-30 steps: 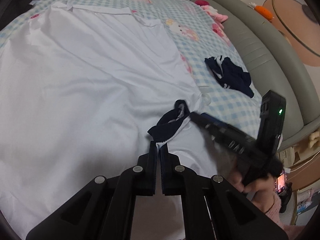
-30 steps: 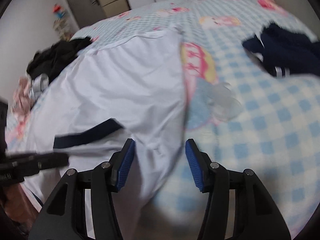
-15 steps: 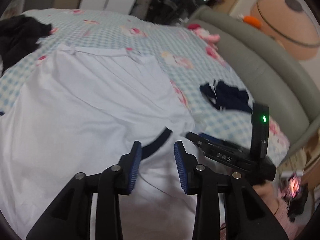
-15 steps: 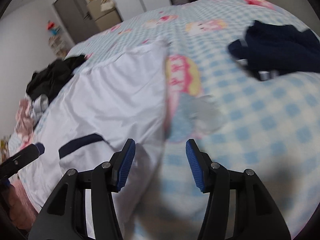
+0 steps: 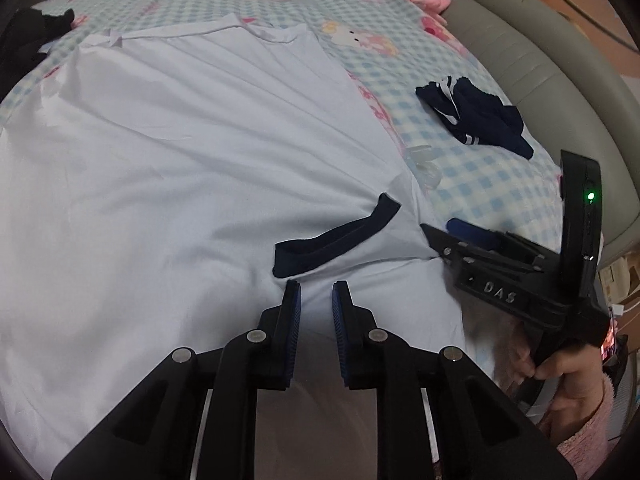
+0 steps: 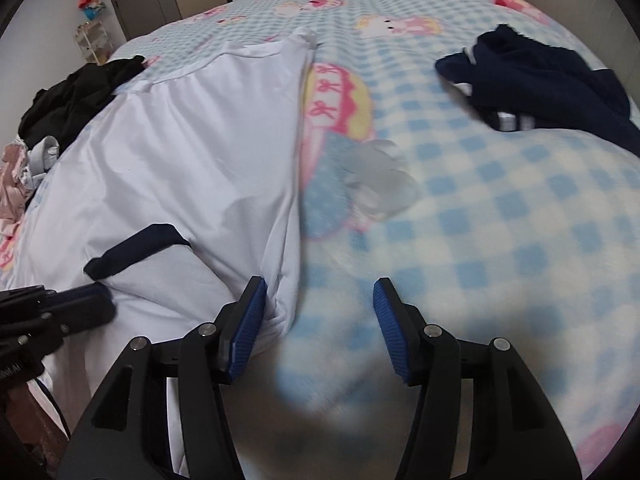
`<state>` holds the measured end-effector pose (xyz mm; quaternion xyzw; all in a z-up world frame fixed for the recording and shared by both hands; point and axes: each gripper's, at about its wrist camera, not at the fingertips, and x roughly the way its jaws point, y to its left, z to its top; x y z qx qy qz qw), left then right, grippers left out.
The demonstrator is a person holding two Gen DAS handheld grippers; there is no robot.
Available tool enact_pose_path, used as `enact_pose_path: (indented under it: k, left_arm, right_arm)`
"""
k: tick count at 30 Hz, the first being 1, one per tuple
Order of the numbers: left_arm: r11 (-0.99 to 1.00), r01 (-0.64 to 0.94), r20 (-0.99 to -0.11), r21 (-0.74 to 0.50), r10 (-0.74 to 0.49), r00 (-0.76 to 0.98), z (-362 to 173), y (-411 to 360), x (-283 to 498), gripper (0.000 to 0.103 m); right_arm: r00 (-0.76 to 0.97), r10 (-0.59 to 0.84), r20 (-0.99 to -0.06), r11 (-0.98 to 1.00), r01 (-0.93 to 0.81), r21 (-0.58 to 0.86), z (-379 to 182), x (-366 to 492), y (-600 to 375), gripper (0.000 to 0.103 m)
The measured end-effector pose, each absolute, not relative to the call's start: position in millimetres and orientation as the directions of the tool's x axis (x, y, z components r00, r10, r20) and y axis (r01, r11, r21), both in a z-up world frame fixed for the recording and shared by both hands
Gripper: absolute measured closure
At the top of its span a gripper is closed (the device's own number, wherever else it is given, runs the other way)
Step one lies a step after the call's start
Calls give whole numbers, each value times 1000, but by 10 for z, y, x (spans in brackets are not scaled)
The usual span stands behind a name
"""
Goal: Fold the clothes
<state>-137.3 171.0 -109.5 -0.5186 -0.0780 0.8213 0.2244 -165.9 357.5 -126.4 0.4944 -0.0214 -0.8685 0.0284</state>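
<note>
The white garment (image 5: 180, 152) lies spread flat over a checked blanket (image 5: 472, 176) printed with pink cartoon figures, filling the left wrist view from about nine o'clock through the centre; in the right wrist view it covers the left half of the frame, its long edge running from twelve o'clock down toward the middle. A navy trim band (image 5: 336, 238) sits on the fabric just above centre in the left wrist view, and shows at about eight o'clock in the right wrist view. The left gripper (image 5: 316, 292) points at the cloth right below that band, its blue-padded jaws parted by a narrow gap with nothing between them. The right gripper (image 6: 318, 304) has its jaws spread wide; its left pad (image 6: 250, 320) touches the bunched near edge of the white fabric, while the other hangs over bare blanket, so nothing is clamped. In the left wrist view that right gripper comes in from three to four o'clock, its tip at a pinched fold of the garment, with a hand (image 5: 560, 372) in a pink fuzzy sleeve (image 5: 588, 436) on its handle. A crumpled navy garment (image 5: 476, 116) lies well apart on the blanket at about two o'clock, a dark pile of clothes (image 6: 76, 96) at ten o'clock in the right wrist view, and a grey padded bed frame (image 5: 560, 80) curves along the right.
</note>
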Motion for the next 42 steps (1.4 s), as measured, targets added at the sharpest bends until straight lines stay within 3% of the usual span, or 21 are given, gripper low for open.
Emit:
enact_pose_path:
  k: [8,12,16,21,28,34,42]
  left_arm:
    - [-844,-340,-761,-416,527,-378,-939,1774,-1366,83]
    - [-842,-361,-753,-401,527,-394,-908,1853,-1378,83]
    - [-865,-323,-787,-383,489,-377,-1045,1852,-1445,83]
    - [-848,-289,-777,-443,525,-349,-1123,1715,-1442,79]
    - [-825,-350,-745,-444,557,-367,-942,1624,-1078,78]
    - [-804,-360,-745,-473,583,-323,-980,1448,-822,78]
    - [-813,-348,-766,-467,569,-301,-1108,1281,-565,77]
  right_arm:
    - [-515,-131,-847,-987,-9,158,-1182,-1566,3841,46]
    - [-615,-303,-728,-928,19,371,-962,-1490,4000,47]
    - [-588,-412,-696,-900,145,411,-903,-1544,3751,46]
    - [-518,-225,-825,-973,78,217,-1235,-1684,3498,47]
    - [-583,-252,-773,-958,39,283,-930,-1423,3529,47]
    - [-583,-185,-791,-977,21,213,-955,-652,3192,46]
    - [-564,6,-826,-995,-85,51,-1092,-297,3150,47]
